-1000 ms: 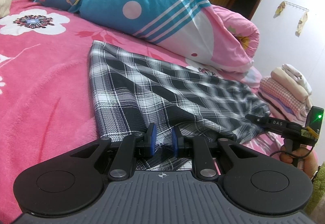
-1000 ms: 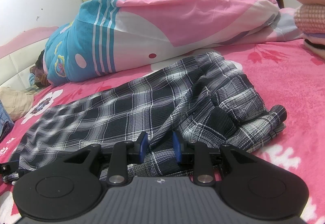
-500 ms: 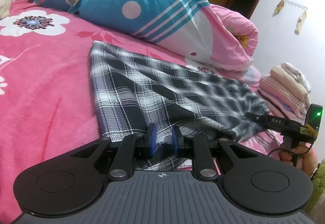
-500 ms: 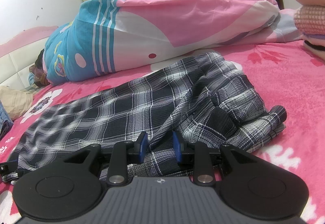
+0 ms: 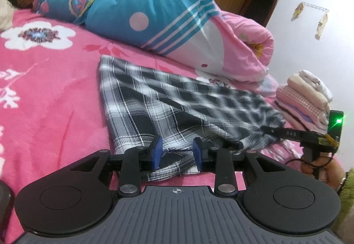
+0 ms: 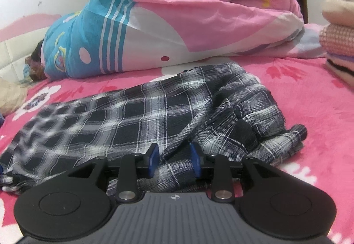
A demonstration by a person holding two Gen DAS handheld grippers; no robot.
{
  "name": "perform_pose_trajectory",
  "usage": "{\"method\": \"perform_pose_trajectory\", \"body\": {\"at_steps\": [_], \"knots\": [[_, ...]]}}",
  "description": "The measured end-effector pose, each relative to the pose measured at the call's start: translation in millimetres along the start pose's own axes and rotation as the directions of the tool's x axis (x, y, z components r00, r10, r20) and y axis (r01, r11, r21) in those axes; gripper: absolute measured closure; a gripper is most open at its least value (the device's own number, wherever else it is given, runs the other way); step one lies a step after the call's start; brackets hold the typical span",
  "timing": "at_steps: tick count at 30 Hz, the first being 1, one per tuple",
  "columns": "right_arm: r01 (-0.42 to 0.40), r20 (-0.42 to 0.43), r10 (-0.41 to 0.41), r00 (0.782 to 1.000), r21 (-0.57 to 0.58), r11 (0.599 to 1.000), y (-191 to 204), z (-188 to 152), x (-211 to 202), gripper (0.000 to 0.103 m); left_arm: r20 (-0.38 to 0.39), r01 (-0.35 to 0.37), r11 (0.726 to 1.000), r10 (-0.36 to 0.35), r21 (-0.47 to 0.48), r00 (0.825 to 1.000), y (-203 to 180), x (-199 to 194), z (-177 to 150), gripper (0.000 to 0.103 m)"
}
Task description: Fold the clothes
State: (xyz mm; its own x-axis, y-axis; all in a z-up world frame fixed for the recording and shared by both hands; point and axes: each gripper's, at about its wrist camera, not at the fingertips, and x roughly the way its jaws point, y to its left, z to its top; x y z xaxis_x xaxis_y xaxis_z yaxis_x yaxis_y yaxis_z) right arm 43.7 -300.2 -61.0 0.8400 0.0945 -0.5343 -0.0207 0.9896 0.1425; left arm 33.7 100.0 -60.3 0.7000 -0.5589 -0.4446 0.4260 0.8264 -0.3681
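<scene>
Plaid shirt [image 5: 177,109] lies stretched out on the bed [image 5: 55,93], rumpled, no tidy fold showing. Left tongs [image 5: 177,153] and right tongs [image 6: 173,158] both spread over its edge.

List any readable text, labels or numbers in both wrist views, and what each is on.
"DAS", or possibly "0AS": white characters on the black body of the right gripper, left wrist view; blurred, first character uncertain.
Plaid garment, bedspread, quilt and folded stack show patterns only, no text.
Right wrist view: none.
</scene>
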Motion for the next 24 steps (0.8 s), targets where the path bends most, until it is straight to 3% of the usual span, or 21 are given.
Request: {"method": "perform_pose_trajectory", "body": {"at_steps": [5, 8, 11, 15, 19, 21, 24], "knots": [[-0.026, -0.075, 0.02, 0.997, -0.071, 0.997, 15, -2, -31, 0.066, 0.017, -0.012, 0.998, 0.011, 0.064, 1.0, -7, -1, -2, 0.07], [-0.11, -0.042, 0.106, 0.993, -0.086, 0.99, 34, 7, -51, 0.066, 0.028, -0.02, 0.995, 0.017, 0.103, 0.999, -11, -1, -4, 0.069], [-0.216, -0.014, 0.217, 0.976, -0.161, 0.963, 68, 14, -58, 0.066, 0.041, -0.056, 0.984, 0.05, 0.17, 0.998, -20, 1, -8, 0.069], [-0.357, -0.058, 0.357, 0.932, -0.309, 0.882, 126, 14, -45, 0.068, 0.065, -0.12, 0.958, 0.107, 0.261, 0.992, -30, 6, -13, 0.069], [-0.441, -0.125, 0.439, 0.89, -0.486, 0.755, 172, 2, -36, 0.072, 0.08, -0.16, 0.934, 0.141, 0.32, 0.987, -34, 8, -18, 0.07], [-0.451, -0.158, 0.447, 0.88, -0.569, 0.687, 187, -7, -35, 0.074, 0.076, -0.158, 0.934, 0.141, 0.322, 0.987, -33, 7, -17, 0.07], [-0.459, -0.21, 0.433, 0.877, -0.637, 0.62, 200, -14, -25, 0.079, 0.072, -0.156, 0.933, 0.14, 0.324, 0.988, -32, 6, -17, 0.07]]}}
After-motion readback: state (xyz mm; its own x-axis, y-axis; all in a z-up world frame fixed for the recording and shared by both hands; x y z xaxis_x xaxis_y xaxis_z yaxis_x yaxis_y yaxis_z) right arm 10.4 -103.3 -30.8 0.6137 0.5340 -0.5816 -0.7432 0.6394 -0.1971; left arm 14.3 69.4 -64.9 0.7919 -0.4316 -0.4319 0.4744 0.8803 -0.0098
